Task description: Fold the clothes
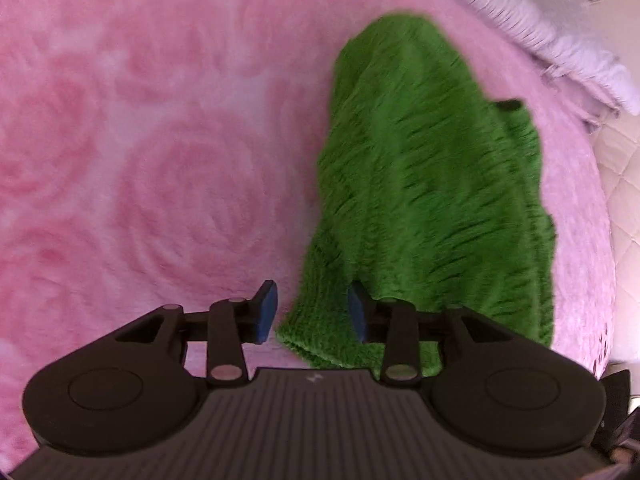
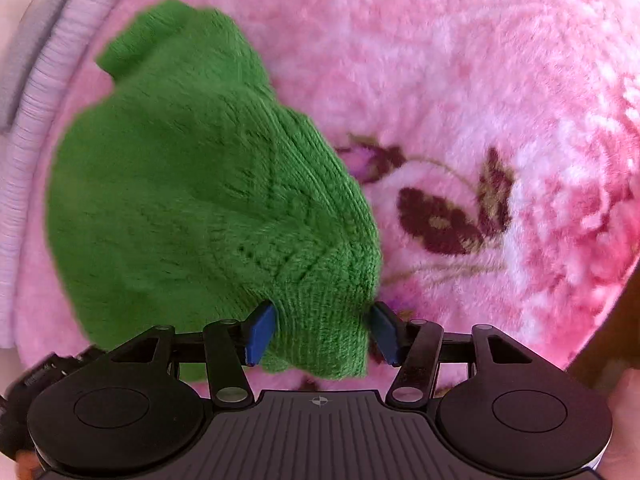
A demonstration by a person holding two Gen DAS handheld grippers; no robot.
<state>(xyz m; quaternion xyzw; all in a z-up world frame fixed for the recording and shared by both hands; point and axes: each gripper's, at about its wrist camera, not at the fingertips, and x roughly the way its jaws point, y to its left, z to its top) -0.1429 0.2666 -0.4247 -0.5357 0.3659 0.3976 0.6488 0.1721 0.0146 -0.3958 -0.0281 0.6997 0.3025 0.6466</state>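
A green knitted garment lies bunched on a pink plush blanket. In the left wrist view it runs from the upper middle down to my left gripper, which is open; a hem corner lies between the blue pads and drapes over the right pad. In the right wrist view the garment fills the left half, and a knitted edge sits between the wide-open pads of my right gripper. The blanket there shows dark flower prints.
A white ribbed fabric lies along the blanket's far edge, also at the left in the right wrist view. A quilted cream surface shows at the right border. The other gripper's black body shows at lower left.
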